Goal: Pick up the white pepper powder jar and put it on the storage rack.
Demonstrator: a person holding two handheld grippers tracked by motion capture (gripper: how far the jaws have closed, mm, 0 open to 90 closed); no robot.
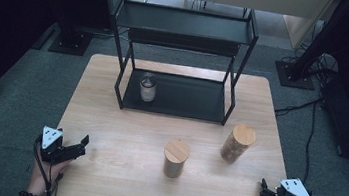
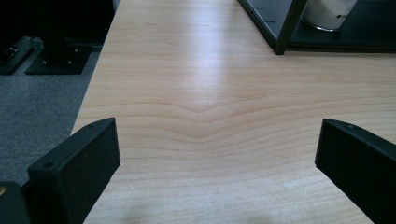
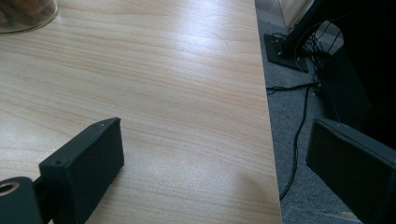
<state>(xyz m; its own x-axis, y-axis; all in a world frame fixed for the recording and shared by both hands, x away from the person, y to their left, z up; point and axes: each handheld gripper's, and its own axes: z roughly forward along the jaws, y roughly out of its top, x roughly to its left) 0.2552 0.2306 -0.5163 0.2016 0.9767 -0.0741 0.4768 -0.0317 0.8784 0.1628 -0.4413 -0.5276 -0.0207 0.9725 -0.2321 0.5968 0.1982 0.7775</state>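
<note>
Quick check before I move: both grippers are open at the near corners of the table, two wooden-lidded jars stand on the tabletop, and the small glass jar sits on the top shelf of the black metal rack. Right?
Not quite. The small glass jar sits on the bottom shelf of the black metal rack, as the high view shows. The rest holds: left gripper and right gripper open, and two wooden-lidded jars on the tabletop.

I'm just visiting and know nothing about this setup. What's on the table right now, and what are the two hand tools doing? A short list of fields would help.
table: light wood
rack: black two-level metal shelf at the far side
on rack's lower level: one jar, left part
on bare table: two jars with wooden lids, one central, one further right
left gripper: open, near left corner, holding nothing
right gripper: open, near right corner, holding nothing
</note>
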